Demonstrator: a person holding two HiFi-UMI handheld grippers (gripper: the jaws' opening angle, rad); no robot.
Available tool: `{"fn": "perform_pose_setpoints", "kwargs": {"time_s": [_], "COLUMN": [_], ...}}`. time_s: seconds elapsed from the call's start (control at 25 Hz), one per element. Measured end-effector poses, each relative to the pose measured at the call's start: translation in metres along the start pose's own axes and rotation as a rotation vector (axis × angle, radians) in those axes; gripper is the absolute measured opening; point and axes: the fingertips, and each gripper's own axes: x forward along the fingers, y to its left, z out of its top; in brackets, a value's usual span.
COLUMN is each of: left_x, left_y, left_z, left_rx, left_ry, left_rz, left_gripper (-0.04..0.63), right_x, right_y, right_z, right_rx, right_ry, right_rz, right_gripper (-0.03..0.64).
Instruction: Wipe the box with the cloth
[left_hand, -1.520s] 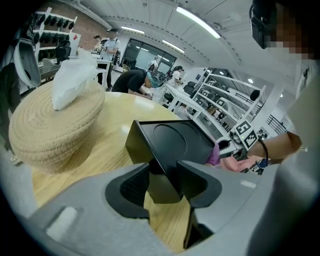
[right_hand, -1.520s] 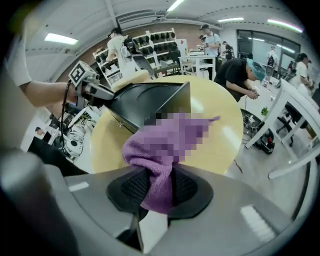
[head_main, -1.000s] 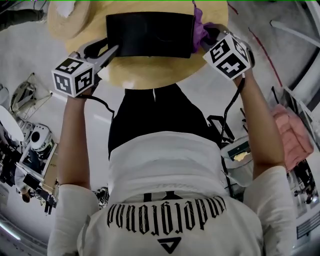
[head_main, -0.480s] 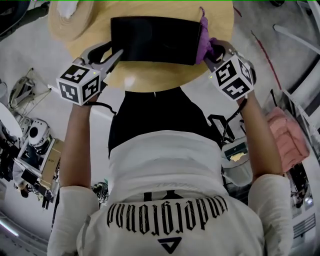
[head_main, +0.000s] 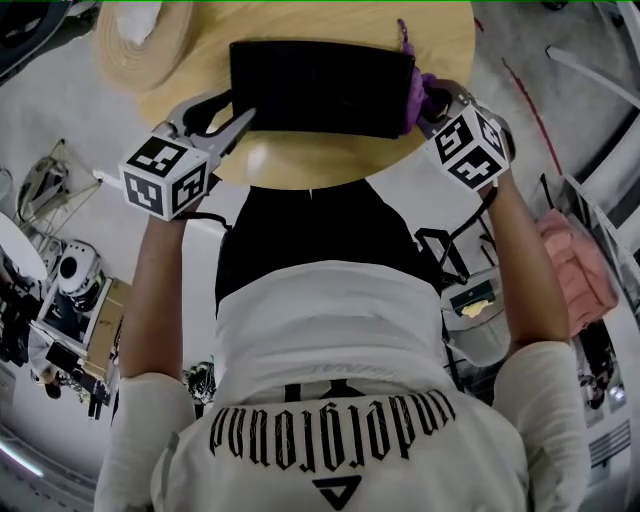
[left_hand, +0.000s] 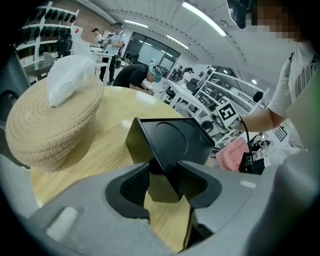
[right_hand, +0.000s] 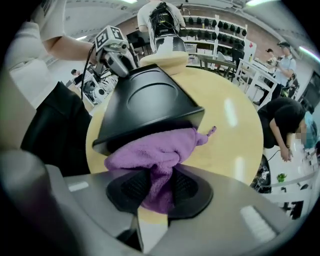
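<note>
A black box (head_main: 320, 87) lies on the round wooden table (head_main: 320, 160). My left gripper (head_main: 238, 108) is shut on the box's near left corner (left_hand: 162, 172), with the wall of the box between the jaws. A purple cloth (head_main: 417, 92) is pressed against the right end of the box (right_hand: 145, 107). My right gripper (head_main: 428, 112) is shut on that cloth (right_hand: 157, 160), which bunches up between the jaws and spreads against the box wall.
A woven straw basket (head_main: 140, 40) with white tissue (left_hand: 70, 75) stands at the table's far left. The table's near edge runs just behind both grippers. A pink cloth (head_main: 575, 270) lies on the floor gear at the right. People and shelving (right_hand: 220, 30) stand beyond the table.
The view has shifted a little, so box and table sit slightly lower and to the right. The right gripper with the cloth has slid along the box's right end, towards the near side.
</note>
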Motion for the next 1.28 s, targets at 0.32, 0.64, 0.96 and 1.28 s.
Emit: {"fn": "perform_pose_setpoints", "kwargs": {"time_s": [0.32, 0.64, 0.96, 1.28], "left_x": [0.0, -0.004, 0.004, 0.005], "left_y": [-0.012, -0.015, -0.036, -0.032], "left_z": [0.003, 0.001, 0.007, 0.009], "left_rx": [-0.016, -0.031, -0.013, -0.021], "left_ry": [-0.013, -0.026, -0.036, -0.038], "left_rz": [-0.027, -0.048, -0.068, -0.087], "left_gripper": [0.189, 0.192, 0.192, 0.192], "right_x": [-0.013, -0.015, 0.02, 0.032], "right_y": [-0.07, -0.088, -0.042, -0.021], "right_z": [0.016, 0.042, 0.165, 0.249], "right_rx": [-0.347, -1.092, -1.412, -1.439], "right_ry": [0.134, 0.419, 0.28, 0.126], "right_rz": [-0.035, -0.033, -0.058, -0.112], "right_gripper": [0.101, 0.101, 0.101, 0.1]}}
